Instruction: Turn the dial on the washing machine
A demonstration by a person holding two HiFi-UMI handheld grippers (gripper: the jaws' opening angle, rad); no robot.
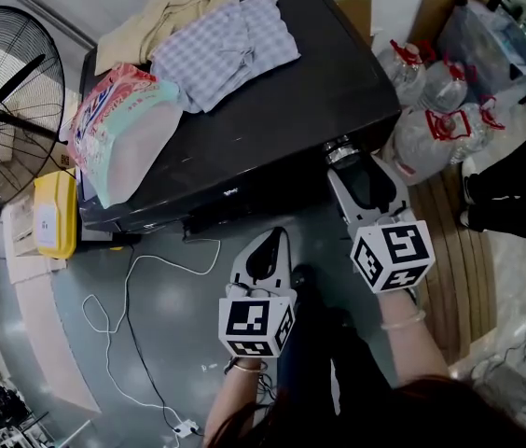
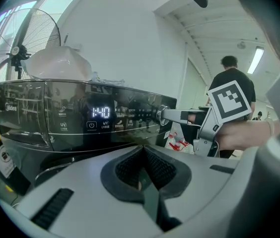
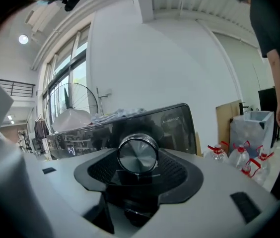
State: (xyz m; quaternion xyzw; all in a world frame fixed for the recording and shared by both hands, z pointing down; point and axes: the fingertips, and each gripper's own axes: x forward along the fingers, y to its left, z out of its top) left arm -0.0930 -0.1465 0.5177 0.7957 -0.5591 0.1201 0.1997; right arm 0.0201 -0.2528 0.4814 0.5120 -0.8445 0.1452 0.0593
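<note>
Closest to the head camera, the grey left gripper (image 1: 268, 247) with its black-and-white marker cube hung above the grey floor (image 1: 48, 362). Its jaws were pressed together on nothing, and it pointed at the front of the black washing machine (image 1: 272, 129). Well left of that gripper stood a black pedestal fan (image 1: 2, 110) and a yellow plastic container (image 1: 55, 215). A thin white cable (image 1: 123, 315) trailed over the floor just beside the gripper. Beyond it, on the machine's lid, lay a pink-and-white plastic pack (image 1: 118, 129), a beige cloth (image 1: 165, 17) and a pale checked cloth (image 1: 226, 49). The lit white display (image 2: 101, 112) on the panel faced this gripper. Further right, the grey right gripper (image 1: 342, 161) was clamped on the round silver metal dial (image 3: 137, 152), which sat between its pads at the right end of the machine's front panel. Right of that gripper stood clear plastic water bottles (image 1: 431, 110) with red handles.
</note>
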